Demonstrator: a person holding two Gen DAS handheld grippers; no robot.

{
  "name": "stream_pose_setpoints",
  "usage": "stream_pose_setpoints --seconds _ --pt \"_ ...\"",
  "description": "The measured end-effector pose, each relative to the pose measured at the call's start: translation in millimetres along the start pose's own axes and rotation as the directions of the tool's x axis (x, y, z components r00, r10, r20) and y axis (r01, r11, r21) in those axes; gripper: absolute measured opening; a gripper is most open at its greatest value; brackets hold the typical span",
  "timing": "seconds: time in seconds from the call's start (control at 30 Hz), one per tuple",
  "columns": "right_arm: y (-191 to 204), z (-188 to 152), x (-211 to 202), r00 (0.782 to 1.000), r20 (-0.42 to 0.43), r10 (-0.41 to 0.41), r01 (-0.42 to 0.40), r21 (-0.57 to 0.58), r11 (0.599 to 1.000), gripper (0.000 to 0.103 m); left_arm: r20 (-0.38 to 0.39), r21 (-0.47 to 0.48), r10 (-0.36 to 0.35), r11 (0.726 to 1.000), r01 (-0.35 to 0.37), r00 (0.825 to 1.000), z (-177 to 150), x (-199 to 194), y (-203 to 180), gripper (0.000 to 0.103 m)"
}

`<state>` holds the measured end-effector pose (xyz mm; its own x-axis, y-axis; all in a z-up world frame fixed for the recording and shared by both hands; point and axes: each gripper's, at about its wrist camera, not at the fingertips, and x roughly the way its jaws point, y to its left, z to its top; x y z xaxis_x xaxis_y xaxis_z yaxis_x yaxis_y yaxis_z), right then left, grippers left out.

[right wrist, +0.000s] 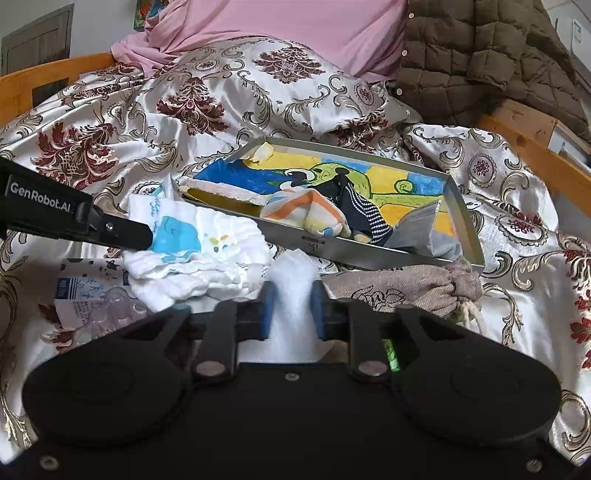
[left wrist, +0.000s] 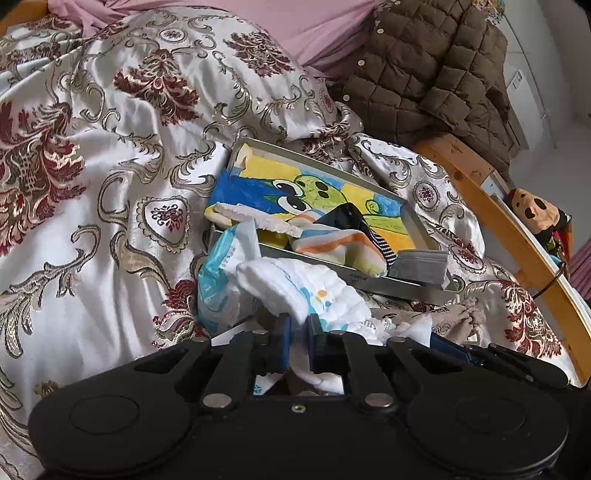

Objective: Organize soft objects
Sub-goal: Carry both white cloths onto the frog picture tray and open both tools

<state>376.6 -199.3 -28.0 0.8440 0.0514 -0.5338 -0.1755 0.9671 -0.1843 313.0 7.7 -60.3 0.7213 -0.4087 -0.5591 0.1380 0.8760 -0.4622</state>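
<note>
Your shallow metal tray sits tilted on the bed's satin floral quilt, and its bottom is covered by a bright cartoon drawing in blue, yellow and green. In the tray you have a pale flat slab along the left end, an orange-and-white striped cloth bunched in the middle, a navy striped sock right of it, and a grey folded piece leaning in the right corner. Outside the tray, a beige drawstring pouch lies against its near wall, and a printed plastic packet lies at the left near corner. Your left hand-held gripper is pinching the white muslin cloth with its blue prints, the blue pads pressed onto a fold of it; from the right wrist view that cloth spreads over the quilt just left of the tray, with your left hand-held gripper reaching in from the left edge. Your right hand-held gripper is clamped on a white soft piece that fills the space between its blue pads, just in front of the tray's near wall. A brown quilted jacket lies heaped at the far right of the bed, beside a pink sheet
</note>
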Motion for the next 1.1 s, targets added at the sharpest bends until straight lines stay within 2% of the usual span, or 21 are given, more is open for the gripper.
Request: stream_pose_setpoints --seconds 0.13,0.23,0.53,0.87,1.1 --pt "0.1 -0.1 -1.5 1.0 -0.008 0.012 -0.012 -0.015 1.0 0.002 0.005 0.028 0.001 1.0 -0.001 1.0 -1.4 -2.2 -5.4 0.006" --pt "-0.2 1.4 -5.1 1.0 -0.003 0.012 -0.012 -0.019 1.0 0.0 0.017 0.041 -0.011 0.999 0.01 1.0 0.6 -7.3 -10.5 0.005" --pt "-22.9 22.1 -43.2 0.992 0.121 -0.02 0.013 0.057 0.998 0.0 0.119 0.135 -0.06 0.99 0.044 0.991 11.9 -40.2 -40.1 0.004" --pt "-60.1 39.4 -73.7 0.966 0.256 -0.041 0.008 0.129 0.992 0.0 0.213 0.162 -0.1 0.985 0.066 0.972 27.0 -77.6 -64.0 0.004" --pt "-102.8 64.1 -62.9 0.943 0.332 -0.019 -0.074 0.264 0.962 0.0 0.241 0.178 -0.071 0.984 0.028 0.968 51.2 -76.4 -86.9 0.004"
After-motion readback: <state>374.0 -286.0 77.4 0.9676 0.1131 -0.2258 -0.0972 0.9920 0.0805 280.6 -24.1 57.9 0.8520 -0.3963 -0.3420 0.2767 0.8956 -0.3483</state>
